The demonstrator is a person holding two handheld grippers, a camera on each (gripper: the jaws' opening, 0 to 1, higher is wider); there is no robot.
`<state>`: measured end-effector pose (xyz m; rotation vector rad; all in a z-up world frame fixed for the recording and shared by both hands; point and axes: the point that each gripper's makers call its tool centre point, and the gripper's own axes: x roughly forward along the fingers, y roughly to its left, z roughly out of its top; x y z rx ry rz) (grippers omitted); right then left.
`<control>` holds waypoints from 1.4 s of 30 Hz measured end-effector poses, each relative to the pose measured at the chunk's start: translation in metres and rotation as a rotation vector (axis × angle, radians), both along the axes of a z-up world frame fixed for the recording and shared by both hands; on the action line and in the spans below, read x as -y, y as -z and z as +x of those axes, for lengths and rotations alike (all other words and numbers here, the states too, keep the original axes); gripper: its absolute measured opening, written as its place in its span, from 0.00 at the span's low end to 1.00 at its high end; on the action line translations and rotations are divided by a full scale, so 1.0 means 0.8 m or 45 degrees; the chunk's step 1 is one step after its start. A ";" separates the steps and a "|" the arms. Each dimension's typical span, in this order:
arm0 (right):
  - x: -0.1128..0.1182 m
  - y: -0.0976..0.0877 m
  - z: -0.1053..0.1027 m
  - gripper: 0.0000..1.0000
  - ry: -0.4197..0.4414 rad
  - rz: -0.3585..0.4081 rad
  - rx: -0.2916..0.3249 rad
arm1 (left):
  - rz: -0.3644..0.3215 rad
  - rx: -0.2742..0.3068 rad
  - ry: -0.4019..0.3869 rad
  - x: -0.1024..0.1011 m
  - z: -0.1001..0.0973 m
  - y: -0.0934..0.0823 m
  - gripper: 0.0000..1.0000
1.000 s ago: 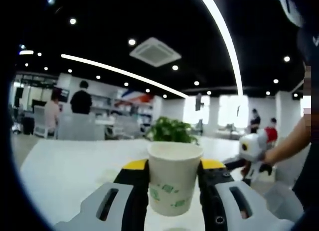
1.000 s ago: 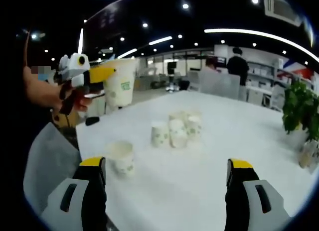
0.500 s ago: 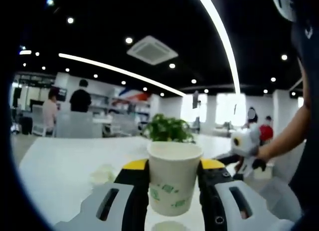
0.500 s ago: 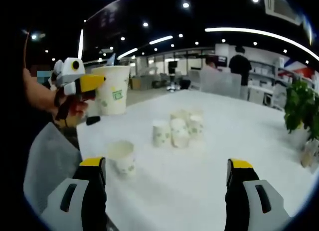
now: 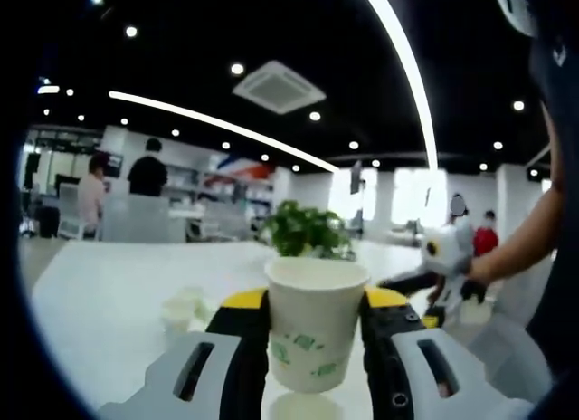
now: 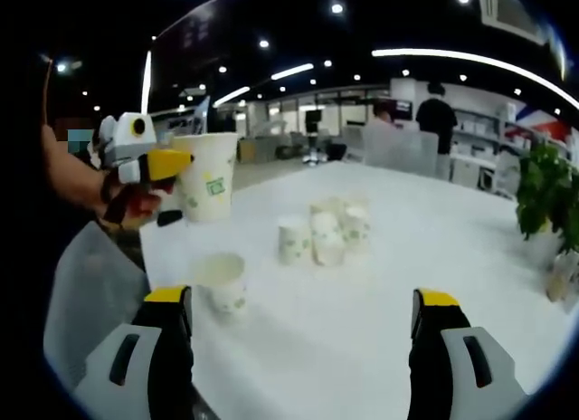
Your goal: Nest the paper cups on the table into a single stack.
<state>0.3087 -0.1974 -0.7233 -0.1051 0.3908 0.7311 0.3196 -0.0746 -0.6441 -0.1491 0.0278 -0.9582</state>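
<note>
The left hand-held gripper (image 5: 314,343) pinches a paper cup (image 5: 315,320) by its side walls, the yellow-tipped jaws pressed against it on either side, and carries it clear of the white desk (image 6: 425,248). In the right gripper view that carried cup (image 6: 209,176) hangs in the air just above and a little behind a lone cup (image 6: 223,281) standing near the desk's near-left edge, which I judge to be the one it is meant to drop into; the side grip leaves the cup's bottom free to slide inside another. The held cup sits upright, mouth up and narrow base down, its long axis close to vertical with perhaps a slight lean, so it lines up with the open mouth below. The lone cup is upright too. Farther across the desk a small cluster of cups (image 6: 327,232) stands close together, waiting to be gathered. The right hand-held gripper (image 6: 303,348) is spread wide with nothing between its jaws, low over the near part of the desk, seemingly on standby. A potted plant (image 6: 544,195) sits at the far right.
</note>
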 end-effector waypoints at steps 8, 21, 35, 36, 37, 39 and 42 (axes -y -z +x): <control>0.002 0.005 -0.006 1.00 0.003 -0.008 -0.013 | 0.033 -0.032 -0.003 -0.003 -0.005 0.031 0.37; 0.004 0.005 -0.010 1.00 0.000 -0.021 -0.019 | 0.090 -0.104 0.002 -0.001 -0.004 0.080 0.37; -0.001 0.002 -0.009 1.00 -0.021 -0.031 -0.017 | 0.143 -0.154 0.006 -0.002 -0.008 0.110 0.38; -0.001 0.002 -0.009 1.00 -0.022 -0.031 -0.017 | 0.148 -0.155 0.006 -0.002 -0.008 0.112 0.38; -0.002 0.002 -0.008 1.00 -0.024 -0.032 -0.017 | 0.154 -0.161 0.007 -0.002 -0.009 0.115 0.38; -0.003 0.001 -0.009 1.00 -0.026 -0.034 -0.017 | 0.171 -0.169 0.012 -0.001 -0.010 0.120 0.38; -0.004 0.002 -0.009 1.00 -0.029 -0.036 -0.018 | 0.190 -0.178 0.017 -0.001 -0.012 0.126 0.38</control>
